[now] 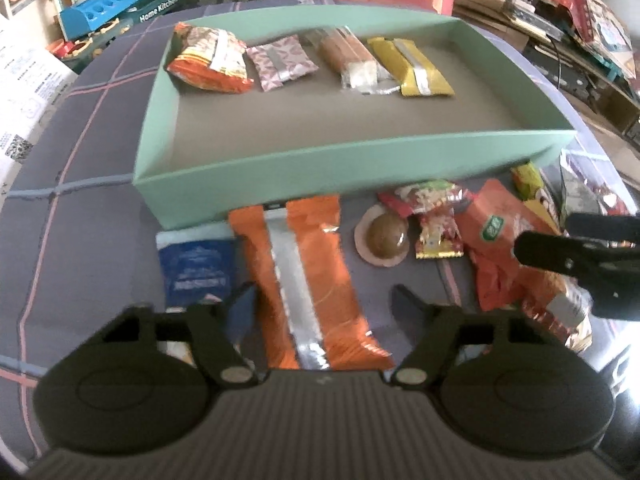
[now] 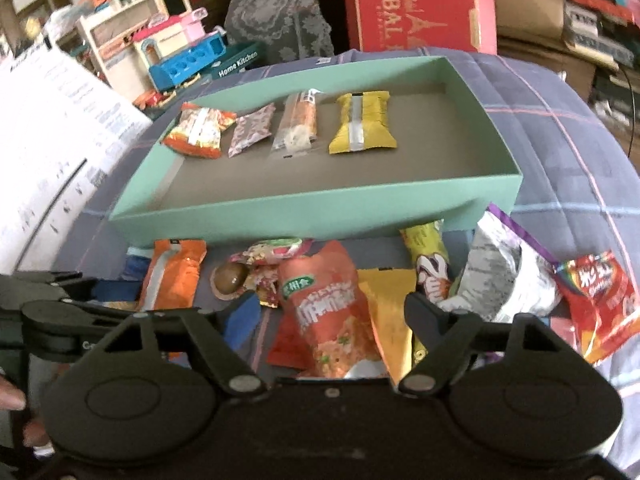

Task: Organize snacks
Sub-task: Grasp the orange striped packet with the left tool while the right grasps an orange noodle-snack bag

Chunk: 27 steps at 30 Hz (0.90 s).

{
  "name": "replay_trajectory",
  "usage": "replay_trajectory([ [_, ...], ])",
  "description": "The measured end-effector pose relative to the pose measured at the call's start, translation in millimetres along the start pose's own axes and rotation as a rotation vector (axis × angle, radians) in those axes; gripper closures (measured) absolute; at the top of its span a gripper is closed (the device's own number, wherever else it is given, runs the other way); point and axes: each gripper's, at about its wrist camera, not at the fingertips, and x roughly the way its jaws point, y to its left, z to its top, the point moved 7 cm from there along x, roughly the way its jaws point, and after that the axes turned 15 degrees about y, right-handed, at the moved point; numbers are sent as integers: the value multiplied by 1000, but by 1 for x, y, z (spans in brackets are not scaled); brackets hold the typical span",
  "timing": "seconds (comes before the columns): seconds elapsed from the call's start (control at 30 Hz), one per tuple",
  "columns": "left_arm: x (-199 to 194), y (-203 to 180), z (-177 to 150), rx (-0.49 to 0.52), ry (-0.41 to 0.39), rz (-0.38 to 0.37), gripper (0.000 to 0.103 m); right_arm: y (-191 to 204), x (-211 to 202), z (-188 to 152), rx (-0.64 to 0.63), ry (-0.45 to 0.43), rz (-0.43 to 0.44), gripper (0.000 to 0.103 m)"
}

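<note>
Left claw apart astride crinkly orange foil packet; right claw apart, seemingly untouching; matte green box.

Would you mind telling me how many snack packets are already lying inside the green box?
4, in a row along the far side of the green box: orange bag, pink packet, clear cracker pack, yellow packet. None appear hidden.
</note>
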Motion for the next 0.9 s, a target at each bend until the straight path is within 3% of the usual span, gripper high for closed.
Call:
replay_trajectory([
  [0.07, -1, -1, -2, 19, -16, 17, 48, 3, 5, -3, -27, 6, -10, 36],
  [0.13, -3, 0, -5, 22, -22, 3, 48, 6, 10, -8, -51, 16, -29, 55],
  [0.2, -4, 2, -9, 15, -24, -7, 47, 8, 10, -11, -82, -1, -60, 61],
  [0.33, 0, 9, -12, -17, -12, -10, 43, 8, 8, -13, -80, -6, -53, 61],
  [0.6, 5, 1, -9, 12, -6, 21, 34, 16, 19, -8, -157, 4, -67, 55],
  [0.63, 5, 0, -9, 25, -7, 35, 34, 17, 20, -10, -171, -1, -73, 55],
  [0.7, 3, -5, -11, 56, -16, 45, 48, 22, 22, -12, -207, -7, -96, 57],
  [0.8, -1, -9, -15, 69, -16, 35, 52, 27, 21, -15, -240, -7, -117, 66],
  [0.9, -6, -12, -20, 73, -14, 12, 52, 23, 16, -15, -191, -1, -75, 67],
])
